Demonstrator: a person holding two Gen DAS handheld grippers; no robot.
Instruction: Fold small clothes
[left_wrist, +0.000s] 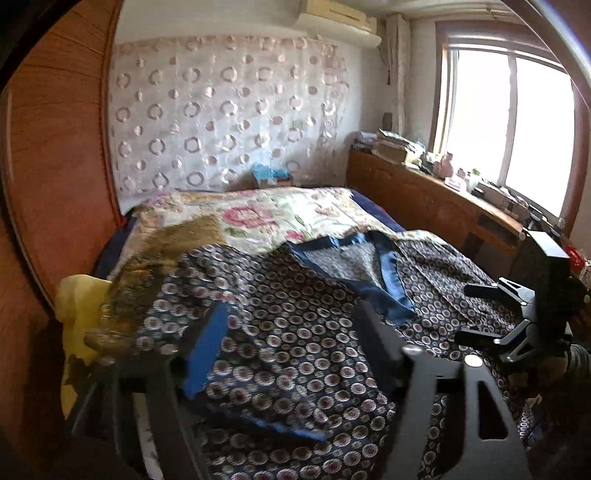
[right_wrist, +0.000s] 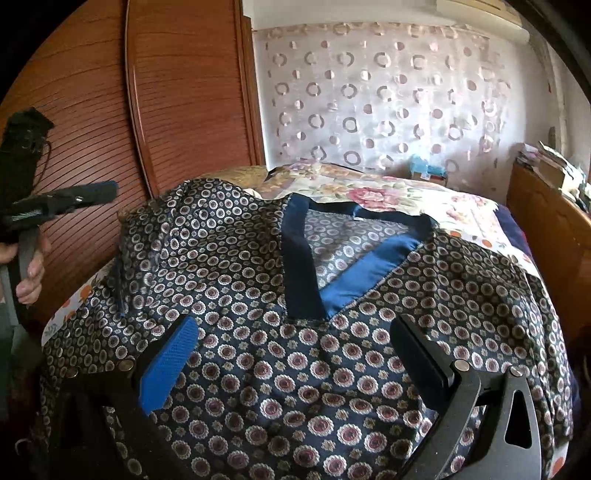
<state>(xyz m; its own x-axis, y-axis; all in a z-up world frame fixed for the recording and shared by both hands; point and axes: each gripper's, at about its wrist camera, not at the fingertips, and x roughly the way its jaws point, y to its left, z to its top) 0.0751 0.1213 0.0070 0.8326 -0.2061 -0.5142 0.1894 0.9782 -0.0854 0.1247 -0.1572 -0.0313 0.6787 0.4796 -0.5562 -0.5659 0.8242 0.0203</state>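
In the left wrist view, the left gripper (left_wrist: 291, 347) hangs with jaws apart over one patterned navy top (left_wrist: 295, 325) spread on the floral quilt (left_wrist: 266, 214); the right gripper (left_wrist: 476, 314), also spread, sits far right. In the right wrist view, the top's blue V-neck collar (right_wrist: 343, 266) lies just beyond the two parted fingers (right_wrist: 166, 362).

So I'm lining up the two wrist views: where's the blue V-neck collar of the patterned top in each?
Left wrist: the blue collar sits centre, slightly right, beyond the tool tips.
Right wrist: the same collar sits centre, above the tool.
Shared landmark: the floral bedspread behind it.
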